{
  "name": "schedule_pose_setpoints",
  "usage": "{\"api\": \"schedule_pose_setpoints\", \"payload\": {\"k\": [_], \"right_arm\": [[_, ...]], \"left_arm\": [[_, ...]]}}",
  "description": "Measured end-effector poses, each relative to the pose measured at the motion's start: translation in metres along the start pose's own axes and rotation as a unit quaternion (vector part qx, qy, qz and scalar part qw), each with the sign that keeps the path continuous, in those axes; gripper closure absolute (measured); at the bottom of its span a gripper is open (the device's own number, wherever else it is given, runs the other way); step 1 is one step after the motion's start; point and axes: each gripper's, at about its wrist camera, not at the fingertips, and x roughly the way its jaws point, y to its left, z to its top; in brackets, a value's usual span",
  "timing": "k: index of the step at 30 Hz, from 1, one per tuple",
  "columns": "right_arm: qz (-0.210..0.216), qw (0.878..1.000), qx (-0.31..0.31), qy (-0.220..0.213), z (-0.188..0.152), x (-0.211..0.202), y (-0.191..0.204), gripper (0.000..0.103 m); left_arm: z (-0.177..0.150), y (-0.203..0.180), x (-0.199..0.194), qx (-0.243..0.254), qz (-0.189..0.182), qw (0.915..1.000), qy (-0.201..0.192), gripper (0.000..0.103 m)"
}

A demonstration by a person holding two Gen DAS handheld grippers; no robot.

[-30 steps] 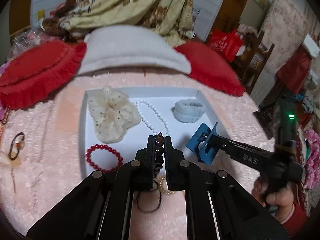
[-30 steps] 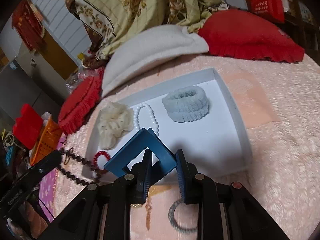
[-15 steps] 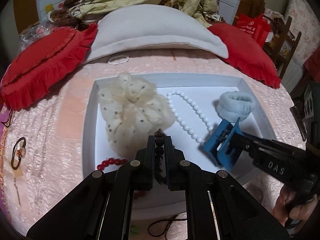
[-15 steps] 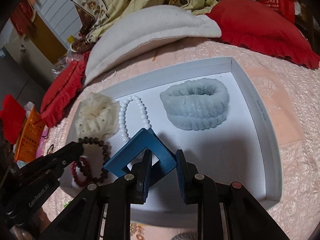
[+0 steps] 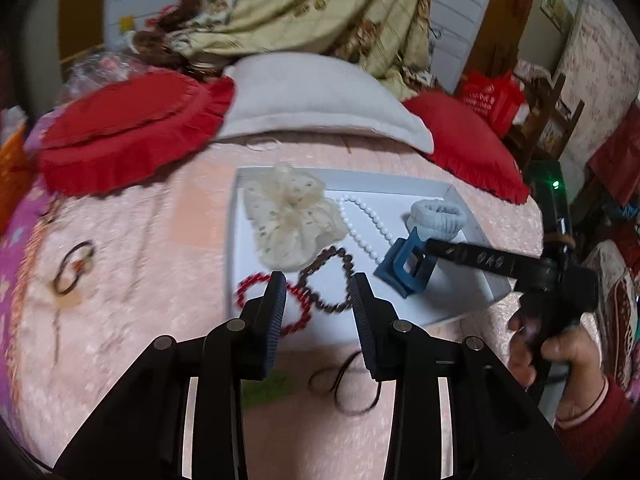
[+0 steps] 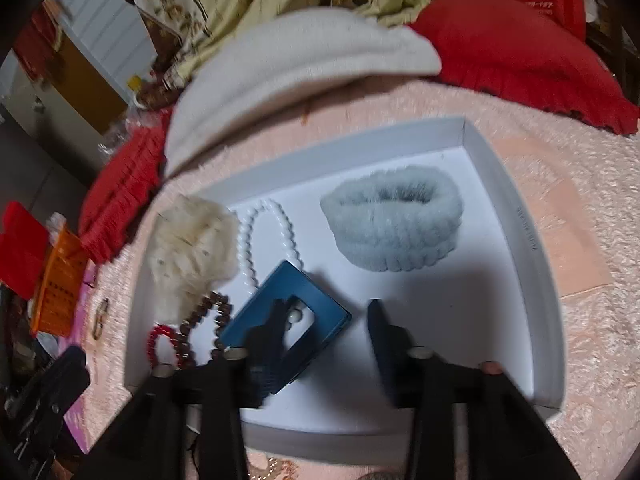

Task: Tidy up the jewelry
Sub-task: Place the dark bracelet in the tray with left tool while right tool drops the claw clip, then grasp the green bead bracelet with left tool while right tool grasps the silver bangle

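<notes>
A white tray (image 5: pixel 468 196) (image 6: pixel 516 216) on the pink bedspread holds a cream scrunchie (image 5: pixel 288 216) (image 6: pixel 188 248), a white pearl strand (image 5: pixel 366 228) (image 6: pixel 250 240), a grey fuzzy band (image 5: pixel 438 216) (image 6: pixel 394 222), a red bead bracelet (image 5: pixel 250 286) (image 6: pixel 158 344), a brown bead bracelet (image 5: pixel 324 276) (image 6: pixel 200 316) and a blue hair claw (image 5: pixel 408 266) (image 6: pixel 288 330). My left gripper (image 5: pixel 320 288) is open and empty, just above the brown bracelet. My right gripper (image 6: pixel 326 320) is open; the blue claw lies in the tray against its left finger.
A dark hair tie (image 5: pixel 344 384) and a green scrap (image 5: pixel 262 386) lie on the bedspread in front of the tray. A hair clip (image 5: pixel 72 266) lies at the left. Red cushions (image 5: pixel 120 128) and a white pillow (image 5: pixel 312 100) line the far side.
My left gripper opened and let the brown bracelet drop into the tray, then drew back. My right gripper opened and released the blue claw into the tray.
</notes>
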Motion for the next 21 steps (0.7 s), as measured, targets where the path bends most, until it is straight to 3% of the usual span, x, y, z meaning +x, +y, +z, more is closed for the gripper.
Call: {"api": "schedule_pose_setpoints", "payload": {"k": [4,8,14,18,21], "right_arm": [[0.012,0.999,-0.019,-0.037,-0.02,-0.044,0.001,0.06],[0.017,0.998,-0.041,-0.045,-0.055,-0.071,-0.002,0.06],[-0.019,0.998,-0.047,-0.025,-0.101,-0.067,-0.027,0.06],[-0.046,0.998,-0.044,-0.022,-0.114,-0.058,-0.04,0.06],[-0.049,0.998,-0.043,-0.02,-0.116,-0.051,-0.046,0.06]], "left_arm": [[-0.034,0.001,-0.016,0.019,0.028,0.9994,-0.002,0.07],[-0.059,-0.002,-0.002,0.033,0.018,0.999,0.027,0.071],[-0.072,-0.016,0.03,0.043,-0.012,0.9972,0.06,0.071],[-0.074,-0.018,0.042,0.057,-0.007,0.9956,0.074,0.071],[-0.065,0.004,0.036,0.017,-0.023,0.9978,0.06,0.071]]}}
